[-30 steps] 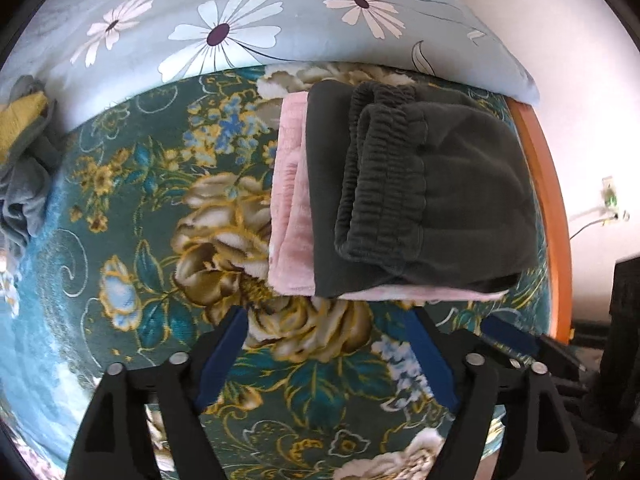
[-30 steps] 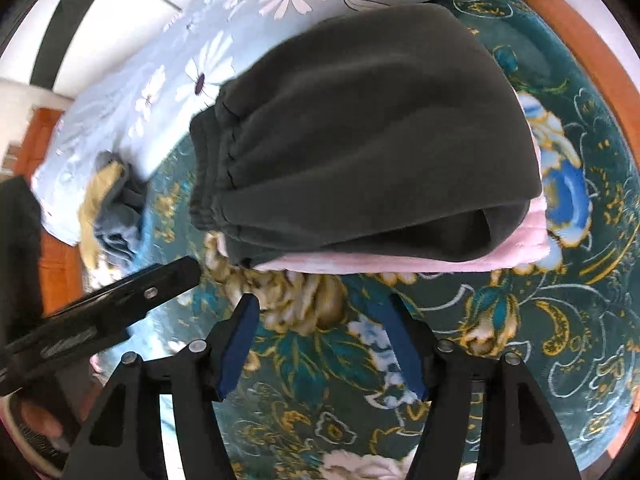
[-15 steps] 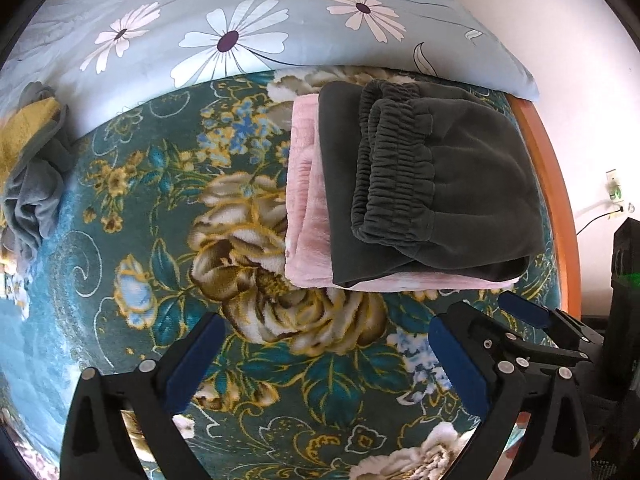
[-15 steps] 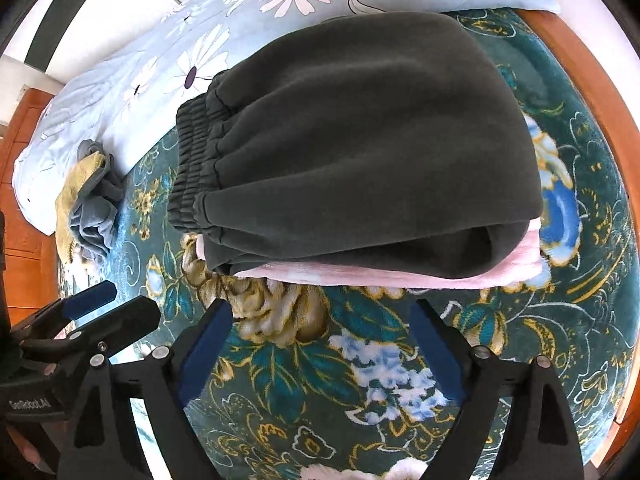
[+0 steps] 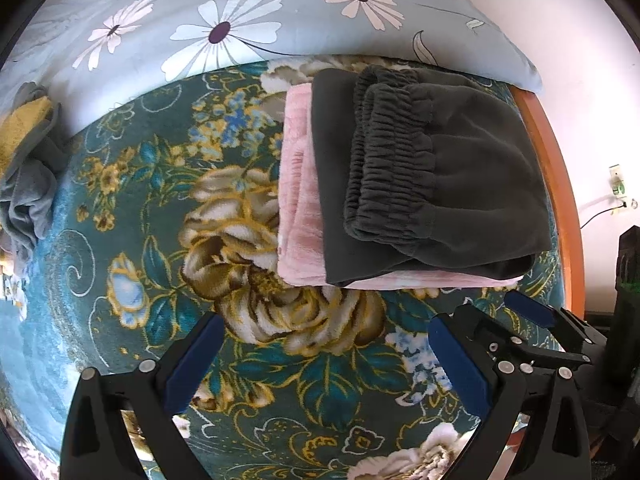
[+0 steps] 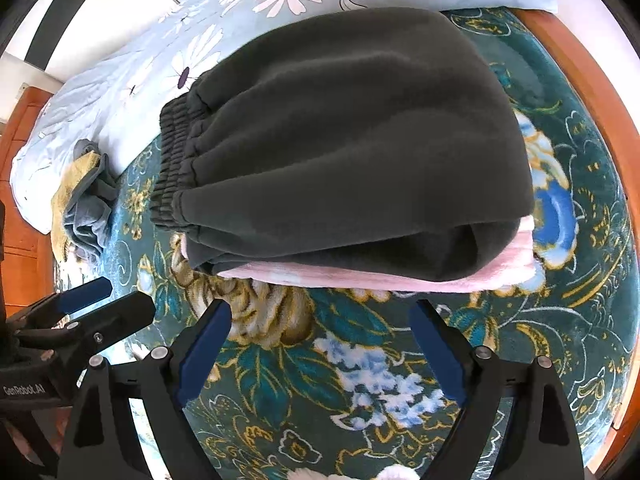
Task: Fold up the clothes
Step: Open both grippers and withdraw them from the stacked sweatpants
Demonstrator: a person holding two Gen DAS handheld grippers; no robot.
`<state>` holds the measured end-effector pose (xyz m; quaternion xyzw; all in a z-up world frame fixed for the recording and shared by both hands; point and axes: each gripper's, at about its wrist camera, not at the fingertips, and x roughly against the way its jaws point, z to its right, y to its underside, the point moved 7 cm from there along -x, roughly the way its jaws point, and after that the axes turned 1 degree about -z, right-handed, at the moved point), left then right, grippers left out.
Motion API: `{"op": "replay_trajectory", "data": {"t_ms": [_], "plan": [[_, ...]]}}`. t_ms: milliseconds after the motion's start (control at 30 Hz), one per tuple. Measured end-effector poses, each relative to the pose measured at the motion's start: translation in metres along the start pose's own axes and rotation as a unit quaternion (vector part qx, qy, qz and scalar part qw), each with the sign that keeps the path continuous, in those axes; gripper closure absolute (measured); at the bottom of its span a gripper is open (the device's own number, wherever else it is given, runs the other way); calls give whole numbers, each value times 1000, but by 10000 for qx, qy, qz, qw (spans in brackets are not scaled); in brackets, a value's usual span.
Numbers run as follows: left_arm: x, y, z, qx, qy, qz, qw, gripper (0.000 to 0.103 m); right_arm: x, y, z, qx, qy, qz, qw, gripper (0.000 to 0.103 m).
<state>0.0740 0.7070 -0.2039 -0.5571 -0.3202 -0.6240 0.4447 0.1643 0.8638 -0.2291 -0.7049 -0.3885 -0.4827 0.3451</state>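
While you look down through the left wrist camera, your left gripper [image 5: 324, 356] hangs over the floral blanket [image 5: 132, 240] with its blue-padded jaws spread wide and nothing between them. Beyond the fingertips sits the finished stack: dark grey sweatpants [image 5: 436, 172] folded with the elastic waistband facing left, resting on a folded pink fleece garment [image 5: 298, 200] that peeks out along the left and near edges. The stack lies close to the orange wooden bed edge [image 5: 556, 184] and just short of the daisy-print pillow [image 5: 240, 20]. At the far left, against the pillow, a crumpled grey and yellow garment [image 5: 28, 172] waits unfolded. Your right gripper [image 5: 536, 320] shows low at the right, apart from the stack.

Through the right wrist camera, your right gripper [image 6: 320, 348] is likewise parted and empty, poised over the blanket just short of the stack's near edge. The sweatpants fill most of the view, lying squarely on the pink layer, whose edge shows beneath the fold. The crumpled garment lies well apart at the left, and your left gripper [image 6: 100, 300] sits at the lower left, closer to it.

I judge the sweatpants done and released, so you are between garments. The next move calls for carrying both grippers left to the crumpled heap, pinching an edge or corner rather than the bunched middle, and drawing it onto bare blanket to spread flat without brushing the stack.
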Motion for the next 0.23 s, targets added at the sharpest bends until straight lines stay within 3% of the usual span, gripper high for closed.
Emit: {"op": "replay_trajectory", "data": {"t_ms": [233], "plan": [[2,1,9,-168,-91,29,9998,0,2,2,7,-27,99,-53,9999,12]]}}
